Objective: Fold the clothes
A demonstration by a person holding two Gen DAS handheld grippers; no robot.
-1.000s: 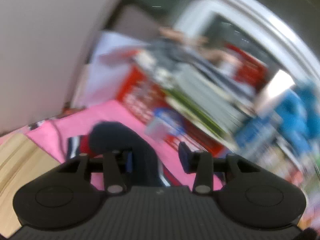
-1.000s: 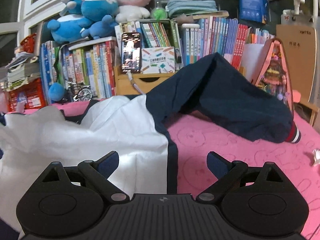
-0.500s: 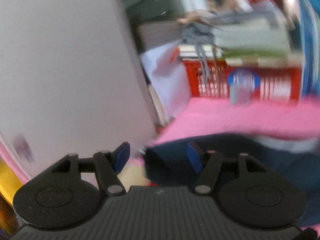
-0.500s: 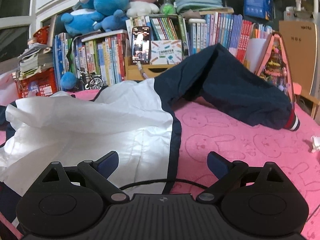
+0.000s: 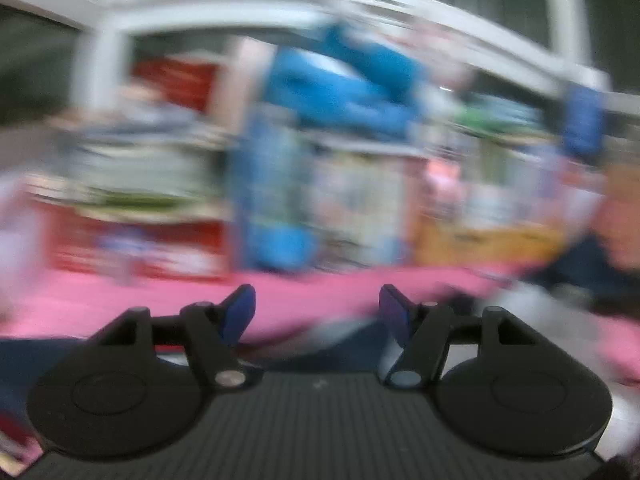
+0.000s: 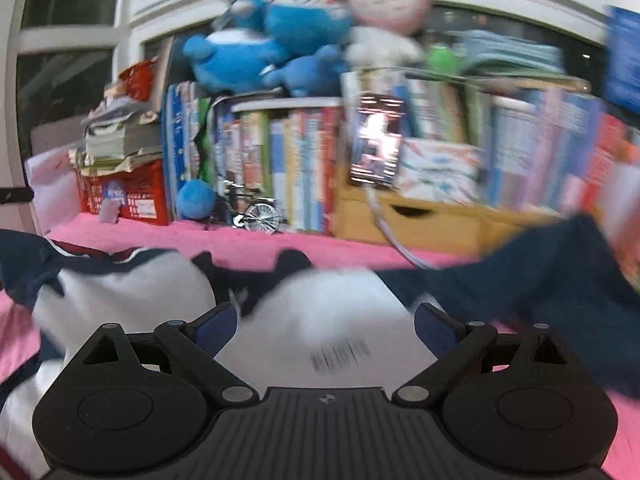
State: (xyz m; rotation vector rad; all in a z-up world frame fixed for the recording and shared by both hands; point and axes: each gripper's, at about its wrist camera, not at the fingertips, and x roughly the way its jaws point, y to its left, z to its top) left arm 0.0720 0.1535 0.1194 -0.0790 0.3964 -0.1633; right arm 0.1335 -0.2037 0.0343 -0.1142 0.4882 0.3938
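A navy and white jacket lies crumpled on the pink sheet, its white lining up and a navy sleeve off to the right. My right gripper is open and empty just above the white part. The left wrist view is badly blurred. My left gripper is open and empty, with navy cloth low under its fingers and more of the jacket at the right.
Behind the pink sheet stand rows of books, a red crate, a wooden drawer box, a propped phone with a cable, a toy bicycle, and plush toys on top.
The left gripper has swung sharply right, from facing a pale wall to facing the bookshelf. The right gripper has moved forward and lower over the jacket, which has shifted.
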